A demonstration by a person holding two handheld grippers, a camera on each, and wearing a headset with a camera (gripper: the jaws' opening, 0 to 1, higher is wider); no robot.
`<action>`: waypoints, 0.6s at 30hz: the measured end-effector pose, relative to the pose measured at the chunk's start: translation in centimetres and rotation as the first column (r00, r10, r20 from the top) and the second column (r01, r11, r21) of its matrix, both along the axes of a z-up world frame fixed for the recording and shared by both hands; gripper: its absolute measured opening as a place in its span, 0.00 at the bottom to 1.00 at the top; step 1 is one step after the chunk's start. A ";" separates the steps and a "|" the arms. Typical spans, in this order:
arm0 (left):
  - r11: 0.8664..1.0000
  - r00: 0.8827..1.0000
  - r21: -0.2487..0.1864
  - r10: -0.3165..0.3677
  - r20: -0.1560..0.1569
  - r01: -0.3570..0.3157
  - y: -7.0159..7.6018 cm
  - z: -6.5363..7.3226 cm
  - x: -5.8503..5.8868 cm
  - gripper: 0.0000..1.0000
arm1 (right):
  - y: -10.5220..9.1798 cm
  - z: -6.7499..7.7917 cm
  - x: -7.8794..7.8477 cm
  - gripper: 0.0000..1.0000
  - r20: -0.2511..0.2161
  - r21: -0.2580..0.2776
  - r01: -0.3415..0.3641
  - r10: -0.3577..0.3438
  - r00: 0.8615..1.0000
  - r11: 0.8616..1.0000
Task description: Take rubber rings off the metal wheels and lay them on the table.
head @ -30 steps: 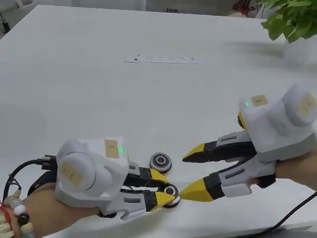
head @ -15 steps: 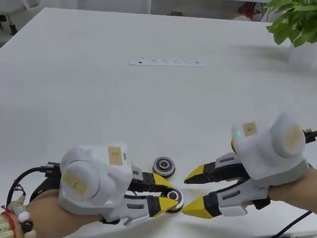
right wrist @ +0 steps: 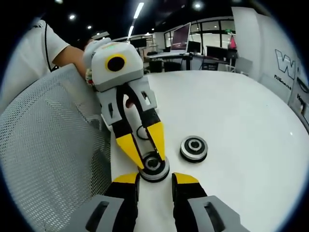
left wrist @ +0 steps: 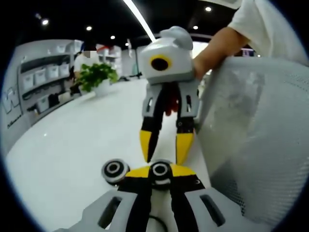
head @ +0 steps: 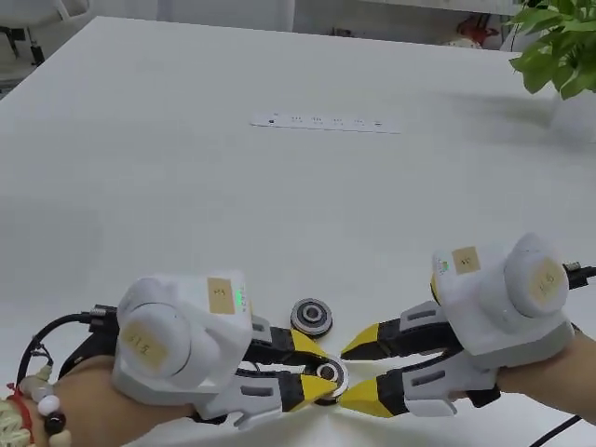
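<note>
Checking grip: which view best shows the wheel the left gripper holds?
Right gripper view: the wheel sits whole between tips of the left gripper. Left gripper view shows it low between its jaws; head view, partly hidden.

The left gripper (head: 317, 371) sits low at the near left, pointing right, its jaws clamped on a wheel (head: 328, 375). The right gripper (head: 346, 376) faces it from the near right, jaws parted, its tips just beside the left's.
</note>
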State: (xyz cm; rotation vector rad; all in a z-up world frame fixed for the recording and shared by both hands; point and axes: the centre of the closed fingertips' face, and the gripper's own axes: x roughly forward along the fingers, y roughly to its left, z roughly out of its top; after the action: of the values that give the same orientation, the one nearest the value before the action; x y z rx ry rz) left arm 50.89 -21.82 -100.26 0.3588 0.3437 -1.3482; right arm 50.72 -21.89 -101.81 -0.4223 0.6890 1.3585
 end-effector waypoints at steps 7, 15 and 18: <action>1.000 1.000 0.000 0.003 -0.003 -0.003 0.0 0.0 0.1 0.14 | -0.2 -0.4 -0.2 0.19 0.038 -0.034 -0.048 0.049 0.998 0.998; 1.000 1.000 -0.006 0.008 -0.008 -0.008 -0.1 0.0 0.1 0.14 | -0.3 -0.4 0.0 0.16 0.049 -0.041 -0.057 0.059 0.997 0.998; 1.000 1.000 -0.007 0.008 -0.009 -0.008 -0.1 0.0 0.1 0.14 | -0.3 -0.4 -0.1 0.15 0.052 -0.043 -0.060 0.062 0.997 0.997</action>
State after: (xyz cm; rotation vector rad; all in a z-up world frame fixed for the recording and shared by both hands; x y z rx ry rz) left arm 51.03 -21.90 -100.30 0.3454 0.3474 -1.3430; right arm 50.65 -22.20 -102.23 -0.5145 0.6660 1.3875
